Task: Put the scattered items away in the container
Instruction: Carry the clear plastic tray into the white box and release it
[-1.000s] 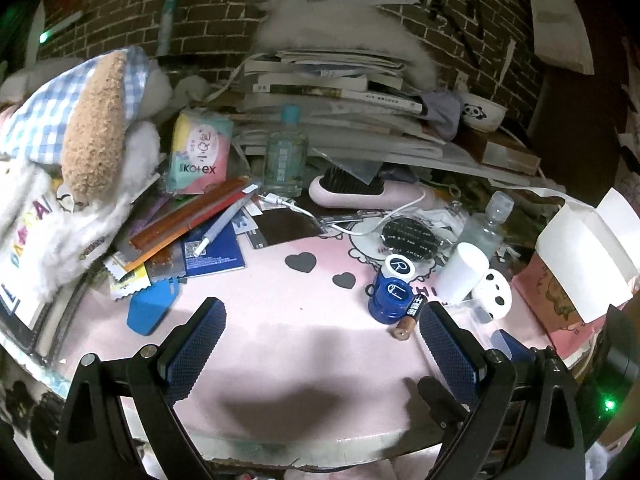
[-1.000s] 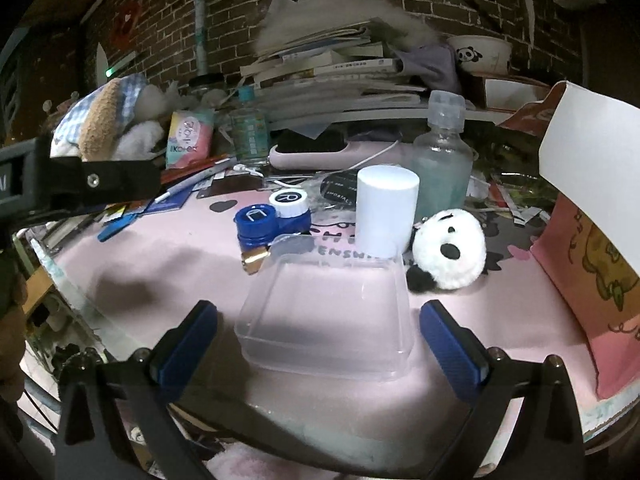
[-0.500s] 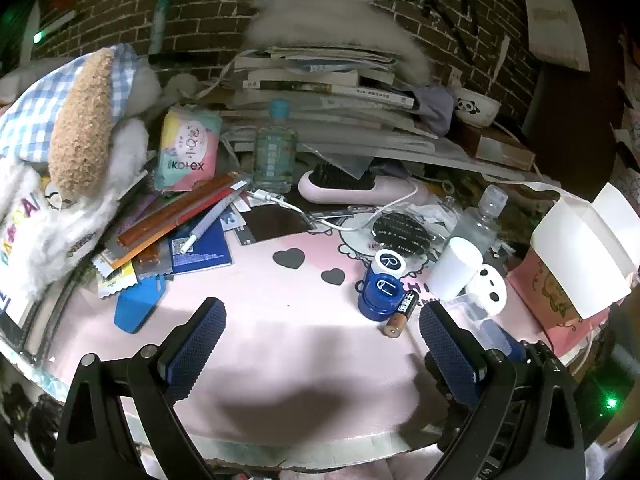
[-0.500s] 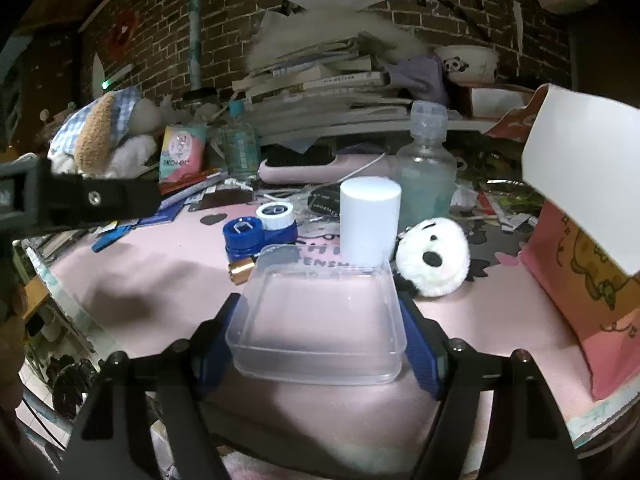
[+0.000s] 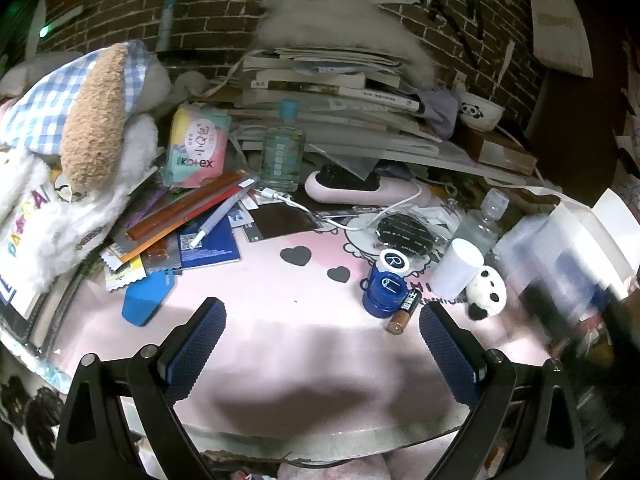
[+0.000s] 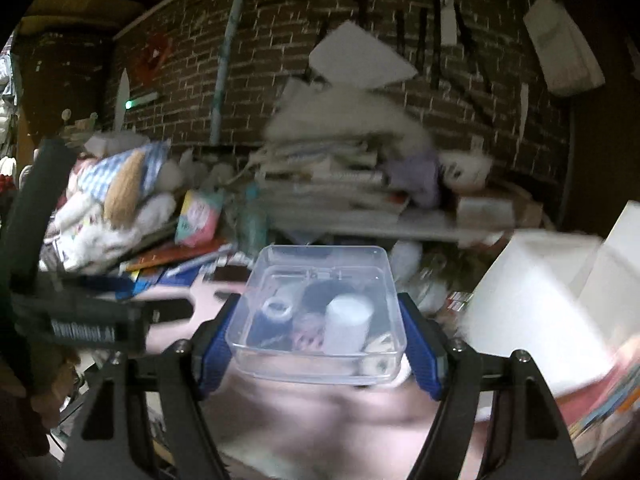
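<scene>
The left gripper [image 5: 322, 334] hangs low over the pink mat [image 5: 280, 344] with its jaws spread wide and nothing between them. Just beyond its right pad lies an AA battery [image 5: 404, 312], touching the base of a blue contact-lens case [image 5: 386, 290] whose white cap is marked R. Right of the case stand a white cylinder [image 5: 456, 268], tilted in this view, and a small panda plush [image 5: 486, 294] just beside it. To the left, a blue flat object [image 5: 146, 300] lies at the mat's edge, near a blue booklet [image 5: 208, 242] with a pen [image 5: 220, 216] across it. Farther back are a clear bottle with a blue cap [image 5: 282, 152], a Kotex pack [image 5: 196, 148] and a pink hairbrush [image 5: 360, 188], in front of a stack of books [image 5: 332, 92] against the brick wall [image 5: 224, 4].

The right gripper [image 6: 318, 334] has its blue pads pressed against the two sides of the clear plastic container [image 6: 318, 312], which it holds up off the mat, tilted; the view is motion-blurred. Through the empty container's clear walls the lens case and white cylinder show below.
</scene>
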`<state>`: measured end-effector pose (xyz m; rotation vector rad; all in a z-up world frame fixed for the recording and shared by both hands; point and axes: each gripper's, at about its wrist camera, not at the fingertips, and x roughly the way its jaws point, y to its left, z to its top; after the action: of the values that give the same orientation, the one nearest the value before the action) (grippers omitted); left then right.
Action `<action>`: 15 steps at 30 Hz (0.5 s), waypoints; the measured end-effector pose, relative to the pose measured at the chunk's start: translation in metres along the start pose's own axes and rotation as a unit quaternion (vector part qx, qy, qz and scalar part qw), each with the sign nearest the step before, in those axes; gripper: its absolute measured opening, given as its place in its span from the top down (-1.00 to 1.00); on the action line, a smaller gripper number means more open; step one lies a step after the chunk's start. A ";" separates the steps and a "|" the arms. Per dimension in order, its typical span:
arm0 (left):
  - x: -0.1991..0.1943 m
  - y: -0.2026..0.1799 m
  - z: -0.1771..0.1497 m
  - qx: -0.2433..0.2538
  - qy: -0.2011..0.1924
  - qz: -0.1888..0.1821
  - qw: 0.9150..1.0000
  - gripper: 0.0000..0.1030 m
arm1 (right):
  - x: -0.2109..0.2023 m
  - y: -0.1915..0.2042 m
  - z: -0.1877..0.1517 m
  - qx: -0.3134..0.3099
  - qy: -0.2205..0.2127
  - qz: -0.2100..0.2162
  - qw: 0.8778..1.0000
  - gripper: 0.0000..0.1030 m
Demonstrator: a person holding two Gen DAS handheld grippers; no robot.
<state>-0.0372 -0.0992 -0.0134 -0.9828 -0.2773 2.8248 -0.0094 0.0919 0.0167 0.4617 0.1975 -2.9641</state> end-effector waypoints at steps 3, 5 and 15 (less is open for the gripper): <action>0.001 -0.003 0.000 0.003 0.001 -0.003 1.000 -0.88 | -0.010 -0.025 0.022 -0.008 -0.003 -0.023 1.000 -0.40; 0.002 -0.006 0.000 0.005 0.002 -0.005 1.000 -0.89 | -0.014 -0.045 0.033 -0.004 0.003 -0.036 0.999 -0.40; 0.007 -0.019 0.001 0.017 0.009 -0.011 1.000 -0.89 | -0.026 -0.158 0.052 0.024 0.106 -0.139 0.984 -0.40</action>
<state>-0.0422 -0.0798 -0.0131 -0.9923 -0.2370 2.7891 -0.0247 0.2425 0.0914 0.8222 0.2296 -3.1917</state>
